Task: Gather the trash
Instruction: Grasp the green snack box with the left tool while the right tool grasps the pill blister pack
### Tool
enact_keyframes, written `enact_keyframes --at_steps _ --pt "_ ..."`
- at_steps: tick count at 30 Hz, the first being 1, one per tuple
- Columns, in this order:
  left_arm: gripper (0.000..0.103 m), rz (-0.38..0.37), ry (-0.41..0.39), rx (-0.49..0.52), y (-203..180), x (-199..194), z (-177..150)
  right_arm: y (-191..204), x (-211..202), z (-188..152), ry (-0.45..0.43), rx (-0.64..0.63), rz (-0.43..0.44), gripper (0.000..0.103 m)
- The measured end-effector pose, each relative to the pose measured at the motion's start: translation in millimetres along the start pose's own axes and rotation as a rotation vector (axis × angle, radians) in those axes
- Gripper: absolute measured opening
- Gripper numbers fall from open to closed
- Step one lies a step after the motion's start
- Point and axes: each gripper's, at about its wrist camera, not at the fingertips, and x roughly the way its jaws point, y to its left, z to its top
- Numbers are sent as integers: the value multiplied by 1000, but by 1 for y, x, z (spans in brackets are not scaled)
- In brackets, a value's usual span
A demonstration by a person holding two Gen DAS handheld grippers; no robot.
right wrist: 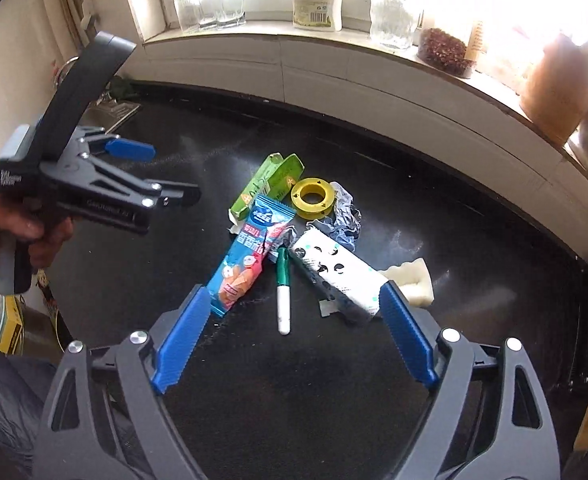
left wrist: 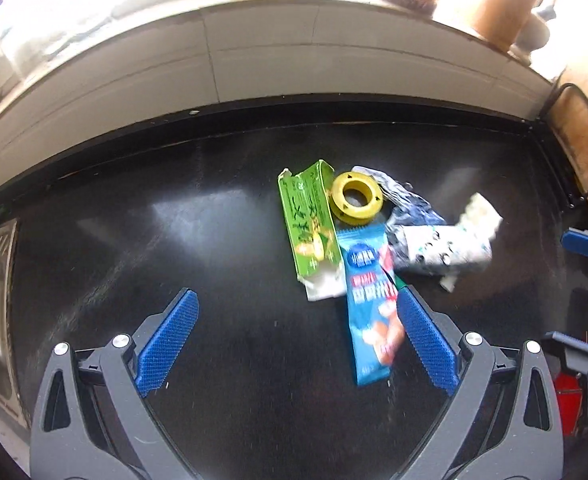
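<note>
Nothing looks collected yet: the green carton (right wrist: pixel 267 188), yellow tape roll (right wrist: pixel 313 197), blue snack wrapper (right wrist: pixel 245 256), marker (right wrist: pixel 282 292) and spotted white box (right wrist: pixel 340 276) lie clustered mid-desk (right wrist: pixel 133 264), at twelve o'clock from the spread, empty right tool (right wrist: pixel 294 304), while the left tool (left wrist: pixel 298 340) hangs spread and empty too.

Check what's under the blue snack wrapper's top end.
The blue snack wrapper overlaps the green carton's torn end and crumpled foil; the green marker's cap sits alongside. Anything beneath is covered.
</note>
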Motion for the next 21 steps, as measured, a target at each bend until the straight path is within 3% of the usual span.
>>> enact_keyframes --at_steps 7,12,14,16,18,19,21 --pt "96 10 127 7 5 90 39 -32 69 13 119 -87 51 74" --pt "96 -1 171 -12 8 122 51 -32 109 16 198 -217 51 71" --pt "95 -10 181 -19 9 130 54 -30 117 15 213 -257 42 65" --pt "86 -5 179 -12 7 134 57 -28 123 14 231 -301 44 52" --pt "64 6 155 17 4 131 60 -26 121 12 231 -322 57 49" --pt "45 -2 154 22 3 129 62 -26 120 11 229 -325 58 45" --pt "42 4 135 2 4 121 65 -26 110 11 205 -320 56 43"
